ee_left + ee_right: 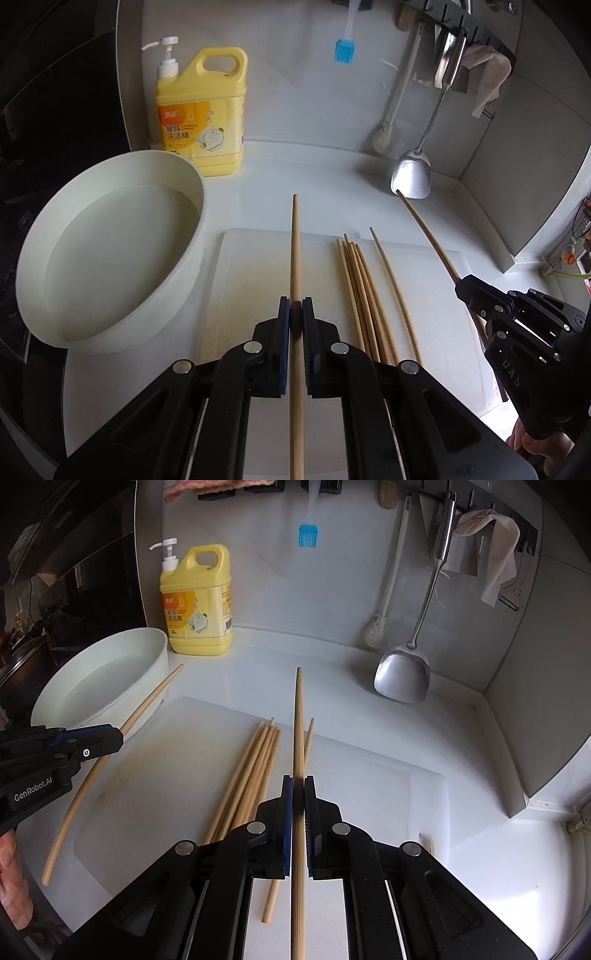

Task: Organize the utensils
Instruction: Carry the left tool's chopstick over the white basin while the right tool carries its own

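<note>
White countertop [314, 177] meeting white wall panels at a back corner; dark glossy surface off to the basin's far side. White cutting board [255, 266] laid flat on the counter, just beside the round white basin [110, 243]. Behind the basin, against the wall, yellow detergent jug [207, 110]. Above the board, hung from a wall rail [461, 18]: blue silicone brush [345, 46], white-handled scrubber [397, 96], steel spatula [412, 177], pale cloth [487, 74].

Left gripper [295, 310] clamped on one chopstick [295, 258], held above the board. Right gripper [298, 786] likewise closed tight around a second chopstick [298, 720]. Loose chopstick bundle [251, 768] lying on the board between the two tools.
</note>
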`<state>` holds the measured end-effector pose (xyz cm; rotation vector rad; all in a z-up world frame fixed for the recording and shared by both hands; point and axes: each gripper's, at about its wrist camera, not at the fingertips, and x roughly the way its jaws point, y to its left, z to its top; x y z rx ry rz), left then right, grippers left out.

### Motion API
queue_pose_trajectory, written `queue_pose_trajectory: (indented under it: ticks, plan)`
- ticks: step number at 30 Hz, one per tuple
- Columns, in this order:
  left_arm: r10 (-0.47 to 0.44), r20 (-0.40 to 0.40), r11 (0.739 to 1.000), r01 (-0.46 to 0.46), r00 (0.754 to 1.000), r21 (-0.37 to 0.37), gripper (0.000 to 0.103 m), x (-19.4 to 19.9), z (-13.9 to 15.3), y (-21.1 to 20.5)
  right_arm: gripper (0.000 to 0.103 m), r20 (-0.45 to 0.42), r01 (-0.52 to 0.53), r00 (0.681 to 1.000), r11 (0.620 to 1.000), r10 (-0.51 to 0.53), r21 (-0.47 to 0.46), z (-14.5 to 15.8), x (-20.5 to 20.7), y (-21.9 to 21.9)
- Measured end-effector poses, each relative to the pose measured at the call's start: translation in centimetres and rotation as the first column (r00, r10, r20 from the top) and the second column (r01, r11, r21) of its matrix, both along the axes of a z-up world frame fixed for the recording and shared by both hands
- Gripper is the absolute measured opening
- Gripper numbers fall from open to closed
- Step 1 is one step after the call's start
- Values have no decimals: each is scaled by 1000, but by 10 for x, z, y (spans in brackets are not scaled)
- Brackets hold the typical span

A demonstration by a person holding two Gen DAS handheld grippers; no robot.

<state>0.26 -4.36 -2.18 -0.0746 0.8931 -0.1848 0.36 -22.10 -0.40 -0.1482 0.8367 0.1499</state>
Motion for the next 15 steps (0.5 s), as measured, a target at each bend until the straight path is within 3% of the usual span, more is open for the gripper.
queue_pose_trajectory:
  ticks: [9, 15]
  plan:
    - [121, 47, 993, -121, 991, -1, 7, -3, 45, 75, 6, 52, -153, 987, 986, 149, 68, 36, 13, 67]
    - [146, 54, 989, -147, 988, 20, 7, 21, 54, 141, 6, 59, -188, 982, 973, 182, 131, 49, 45, 135]
